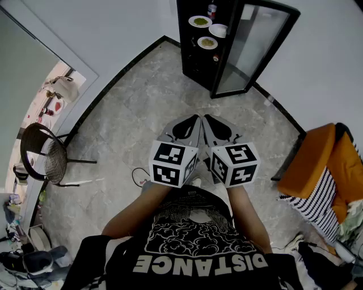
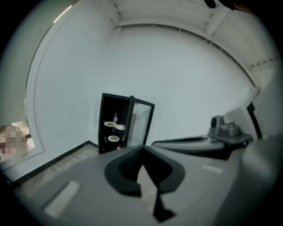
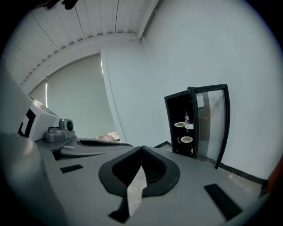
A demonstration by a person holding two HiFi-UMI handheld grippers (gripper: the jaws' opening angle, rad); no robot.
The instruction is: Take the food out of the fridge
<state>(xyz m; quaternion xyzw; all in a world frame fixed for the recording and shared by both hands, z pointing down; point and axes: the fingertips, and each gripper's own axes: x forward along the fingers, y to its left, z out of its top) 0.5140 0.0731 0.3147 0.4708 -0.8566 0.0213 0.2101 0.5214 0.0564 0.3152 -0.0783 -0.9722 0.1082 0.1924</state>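
While door stands open, fridge holds bottle, plates of food.

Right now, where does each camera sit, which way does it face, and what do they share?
Head view: on the person's head, looking steeply down at the floor; shows shirt, forearms, left gripper and right gripper side by side.
Left gripper view: on the left gripper, along its shut jaws toward the fridge; right gripper at right.
Right gripper view: on the right gripper, along its shut jaws toward the fridge; left gripper at left.
Shared: all three show the open fridge with plates inside.
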